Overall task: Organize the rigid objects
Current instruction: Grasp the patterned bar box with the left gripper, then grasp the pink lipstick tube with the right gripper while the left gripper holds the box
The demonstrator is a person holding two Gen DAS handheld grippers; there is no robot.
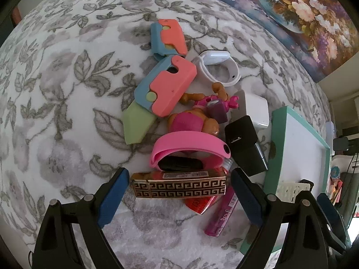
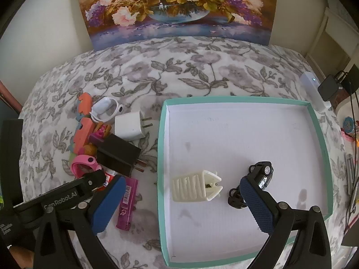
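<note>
Your left gripper [image 1: 179, 192] points down over the pile of small things on the flowered cloth [image 1: 67, 89]. Its two blue pads [image 1: 113, 198] stand wide apart, one on each side of a gold-patterned lighter [image 1: 179, 188]; I see a small gap at each end, so the pads do not press on it. Under this lighter lie a red lighter [image 1: 199, 204] and a pink lighter [image 1: 221, 215]. Just behind are a pink wristband [image 1: 190, 144], a black charger [image 1: 245, 144], a white charger [image 1: 255, 109], a small doll in pink [image 1: 190, 123], two folding toy knives [image 1: 166, 87] and a white wristband [image 1: 221, 69].

Your right gripper [image 2: 179, 204] hangs over the near left corner of the teal box [image 2: 162, 157], and its fingers are also wide apart with nothing clamped. The left pad [image 2: 107, 204] is outside the box, near the pink lighter; the right pad [image 2: 255, 204] is over the white floor of the box. Inside the box a cream plastic clip [image 2: 195, 188] lies between the fingers, and a black toy car [image 2: 262, 172] lies on its side, partly hidden behind the right pad. Whether the pad touches the car I cannot tell.
</note>
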